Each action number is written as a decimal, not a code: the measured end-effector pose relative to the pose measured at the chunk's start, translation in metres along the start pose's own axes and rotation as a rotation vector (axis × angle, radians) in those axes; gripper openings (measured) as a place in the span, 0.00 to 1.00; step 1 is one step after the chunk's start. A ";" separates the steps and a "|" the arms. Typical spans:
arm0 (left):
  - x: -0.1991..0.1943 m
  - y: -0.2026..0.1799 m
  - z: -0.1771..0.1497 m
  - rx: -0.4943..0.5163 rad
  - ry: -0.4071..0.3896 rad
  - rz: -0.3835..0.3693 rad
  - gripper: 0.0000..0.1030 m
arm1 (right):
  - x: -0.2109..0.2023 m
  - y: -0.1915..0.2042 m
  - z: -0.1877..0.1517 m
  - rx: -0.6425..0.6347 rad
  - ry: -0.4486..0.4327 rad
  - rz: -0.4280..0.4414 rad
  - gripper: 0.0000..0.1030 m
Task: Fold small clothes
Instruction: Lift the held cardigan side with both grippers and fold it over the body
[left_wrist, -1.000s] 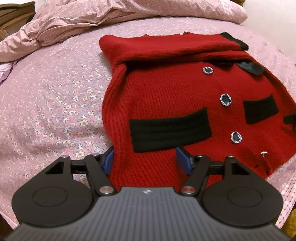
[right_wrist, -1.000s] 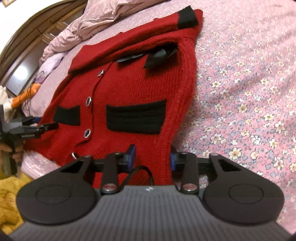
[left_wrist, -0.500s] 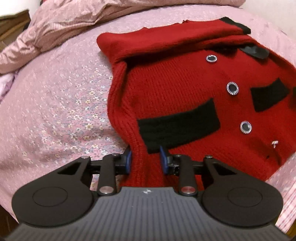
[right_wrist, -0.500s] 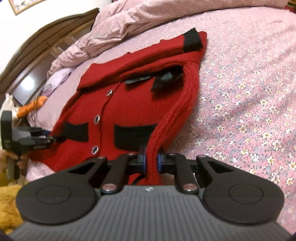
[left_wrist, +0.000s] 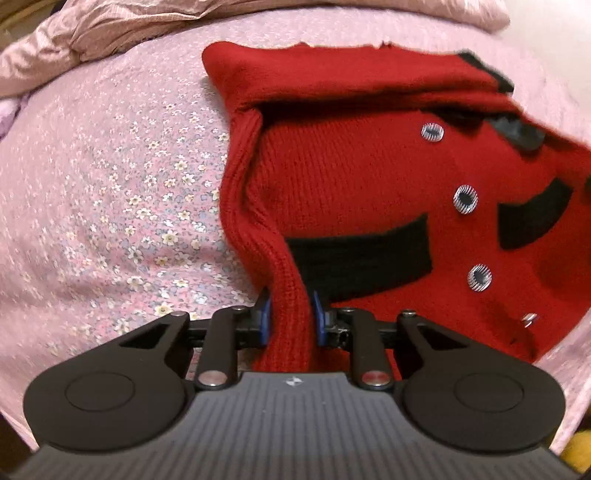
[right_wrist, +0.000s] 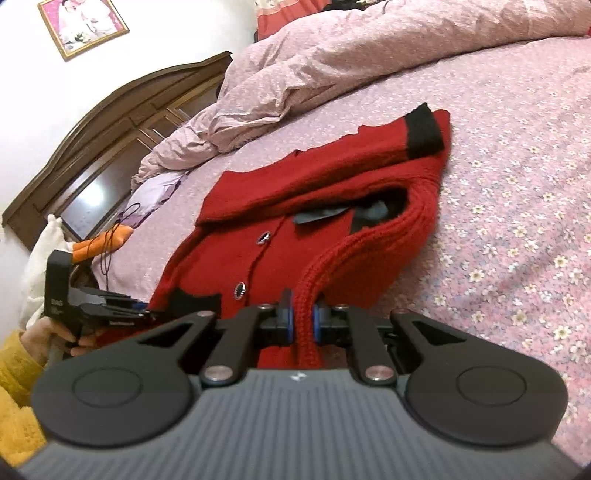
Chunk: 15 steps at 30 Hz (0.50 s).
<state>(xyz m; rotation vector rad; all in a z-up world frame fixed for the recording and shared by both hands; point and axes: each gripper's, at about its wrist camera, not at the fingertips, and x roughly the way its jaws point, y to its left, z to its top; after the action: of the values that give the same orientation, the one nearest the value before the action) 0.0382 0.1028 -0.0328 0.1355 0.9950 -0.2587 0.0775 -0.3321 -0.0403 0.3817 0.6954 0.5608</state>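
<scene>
A red knit cardigan (left_wrist: 351, 166) with black pocket bands and silver-rimmed buttons lies front up on the bed. My left gripper (left_wrist: 290, 314) has the cardigan's near left hem bunched between its blue pads, and its jaws are closing on it. In the right wrist view the same cardigan (right_wrist: 295, 192) shows its black cuff at the far end. My right gripper (right_wrist: 303, 317) is shut on the ribbed right hem, which rises off the sheet in a ridge. The left gripper (right_wrist: 144, 310) appears there too, held by a hand (right_wrist: 44, 339) at the cardigan's other bottom corner.
A pink floral sheet (left_wrist: 110, 203) covers the bed around the cardigan. A crumpled pink duvet (right_wrist: 332, 66) is heaped at the far side, before a dark wooden headboard (right_wrist: 110, 122). An orange item (right_wrist: 107, 242) and a yellow sleeve (right_wrist: 14, 369) are at the left.
Both grippers have closed on the cardigan's bottom hem, bunching the knit. The right gripper has risen and tilted up, lifting its edge off the sheet.
</scene>
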 end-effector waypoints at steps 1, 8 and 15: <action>-0.004 0.004 0.002 -0.025 -0.011 -0.048 0.23 | 0.000 0.001 0.001 -0.001 -0.001 0.001 0.12; -0.009 -0.006 -0.002 0.051 0.035 -0.083 0.24 | -0.003 0.002 0.003 0.002 -0.027 0.011 0.12; -0.005 -0.014 -0.007 0.028 0.048 -0.051 0.26 | -0.003 0.002 0.002 0.016 -0.039 0.014 0.12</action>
<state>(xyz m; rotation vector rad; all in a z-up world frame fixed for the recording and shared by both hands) 0.0266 0.0919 -0.0322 0.1424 1.0440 -0.3169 0.0763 -0.3332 -0.0363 0.4118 0.6604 0.5597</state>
